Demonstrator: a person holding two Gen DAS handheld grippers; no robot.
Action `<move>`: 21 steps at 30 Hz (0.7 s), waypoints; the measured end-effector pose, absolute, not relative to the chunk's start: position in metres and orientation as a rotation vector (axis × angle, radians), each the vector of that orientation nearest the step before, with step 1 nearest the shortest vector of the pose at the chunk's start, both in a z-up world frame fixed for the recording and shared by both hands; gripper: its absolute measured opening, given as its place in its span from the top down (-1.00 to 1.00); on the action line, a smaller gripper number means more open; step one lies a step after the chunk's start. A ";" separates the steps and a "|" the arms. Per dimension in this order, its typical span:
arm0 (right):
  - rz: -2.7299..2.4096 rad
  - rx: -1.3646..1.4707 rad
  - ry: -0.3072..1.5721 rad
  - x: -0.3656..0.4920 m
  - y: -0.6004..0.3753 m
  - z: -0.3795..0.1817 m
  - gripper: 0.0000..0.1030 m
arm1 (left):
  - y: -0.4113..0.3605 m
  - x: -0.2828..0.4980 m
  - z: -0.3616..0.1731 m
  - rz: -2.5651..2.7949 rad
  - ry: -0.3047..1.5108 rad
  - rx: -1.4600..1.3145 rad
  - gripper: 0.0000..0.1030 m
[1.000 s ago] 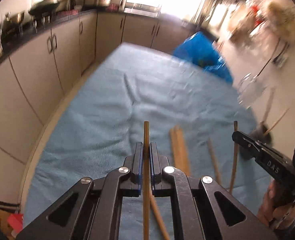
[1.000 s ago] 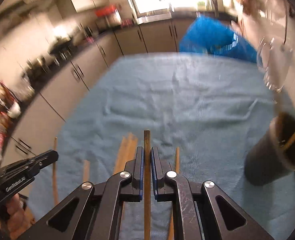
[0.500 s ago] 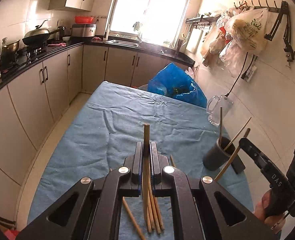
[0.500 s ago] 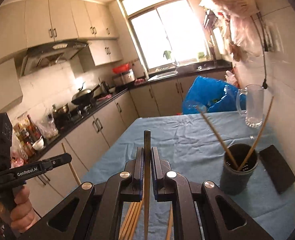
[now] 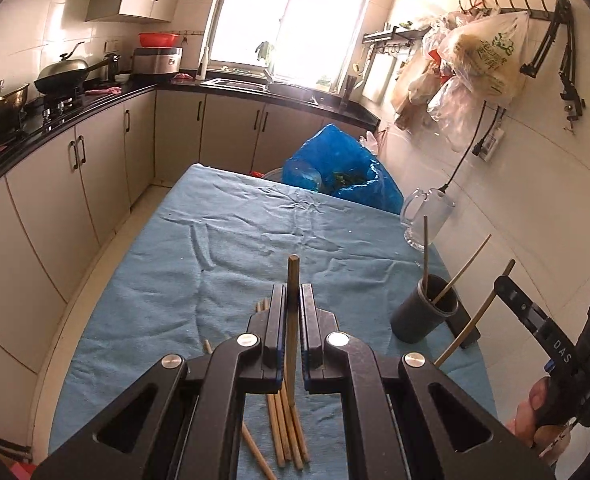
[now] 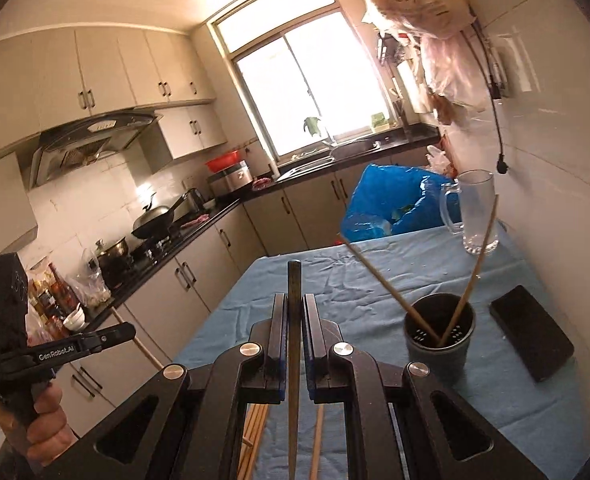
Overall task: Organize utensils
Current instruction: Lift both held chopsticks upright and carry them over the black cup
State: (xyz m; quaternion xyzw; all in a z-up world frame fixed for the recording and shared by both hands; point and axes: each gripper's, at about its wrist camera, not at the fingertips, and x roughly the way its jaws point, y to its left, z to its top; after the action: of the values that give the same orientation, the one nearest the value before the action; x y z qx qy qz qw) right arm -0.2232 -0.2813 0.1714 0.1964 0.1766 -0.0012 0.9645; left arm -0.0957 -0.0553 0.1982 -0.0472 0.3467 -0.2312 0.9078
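My left gripper [image 5: 293, 289] is shut on a wooden chopstick [image 5: 293, 268] that sticks up past its jaws, above several loose chopsticks [image 5: 287, 428] on the blue cloth [image 5: 167, 280]. My right gripper [image 6: 294, 298] is shut on a darker chopstick [image 6: 294, 276], held left of and nearer than the dark utensil cup [image 6: 441, 338]. Two chopsticks lean in that cup. In the left wrist view the cup [image 5: 425, 316] stands at the right, with the right gripper [image 5: 502, 282] and its chopstick beside it. The left gripper [image 6: 129, 330] shows at the far left of the right wrist view.
A black flat object [image 6: 531, 336] lies right of the cup. A glass mug [image 6: 477, 212] and a blue plastic bag [image 6: 391, 200] stand at the table's far end. Kitchen cabinets [image 5: 75, 184] run along the left; bags hang on the right wall.
Both grippers have lifted off the cloth, each with its chopstick, and both views have tilted up. The right gripper has come closer to the cup.
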 end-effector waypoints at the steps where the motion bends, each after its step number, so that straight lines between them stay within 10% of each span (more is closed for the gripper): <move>1: -0.009 0.404 0.353 -0.225 -0.285 0.172 0.86 | -0.057 -0.096 0.199 -0.479 0.716 -0.096 0.89; 21: -0.174 0.443 0.204 -0.261 -0.348 0.212 0.86 | -0.118 -0.095 0.250 -0.619 0.671 -0.040 0.89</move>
State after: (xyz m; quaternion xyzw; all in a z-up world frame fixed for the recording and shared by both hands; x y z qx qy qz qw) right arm -0.2607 -0.3481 0.2122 0.2189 0.1007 -0.0861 0.9667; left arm -0.0950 -0.1176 0.2498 -0.0195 0.3239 -0.2989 0.8974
